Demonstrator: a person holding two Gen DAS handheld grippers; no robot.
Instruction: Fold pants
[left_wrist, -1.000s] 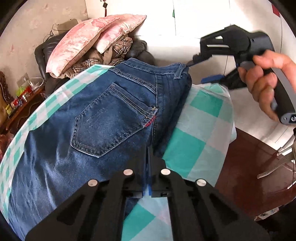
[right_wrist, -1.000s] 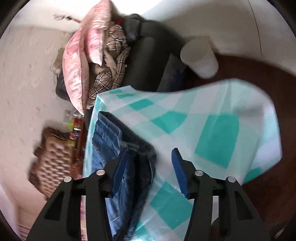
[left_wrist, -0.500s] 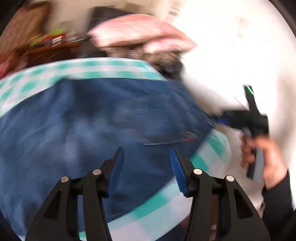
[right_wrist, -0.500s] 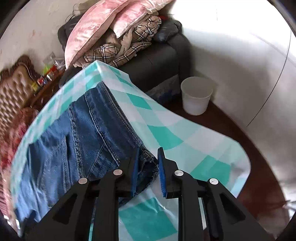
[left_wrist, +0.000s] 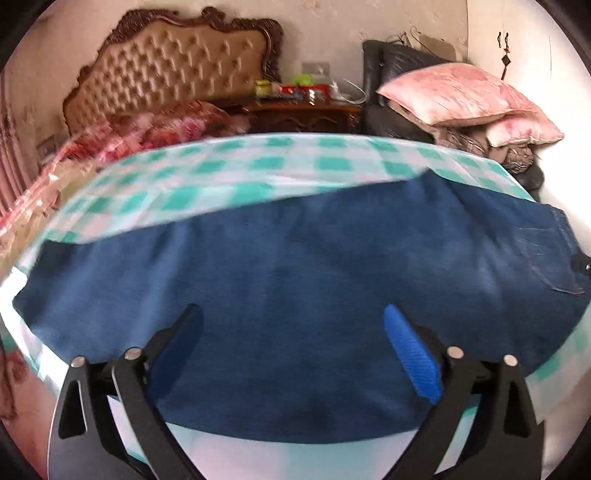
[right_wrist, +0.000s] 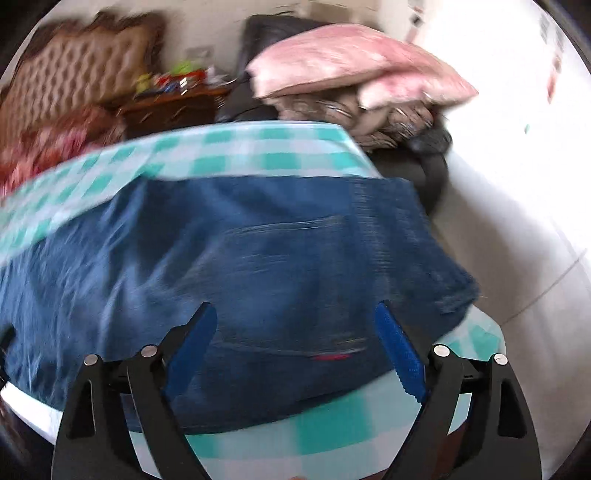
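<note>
So, jeans (left_wrist: 295, 288) laid flat on checked cloth (left_wrist: 258, 166), left gripper (left_wrist: 291, 343) and right gripper (right_wrist: 295, 332) opening wide, nothing gripped, pillows (left_wrist: 454, 96) seen at 1 o'clock

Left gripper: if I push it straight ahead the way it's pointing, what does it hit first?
Most likely the jeans: the left gripper, jaws opening with nothing between them, points down at the denim on the checked cloth. Depth is blurred.
</note>
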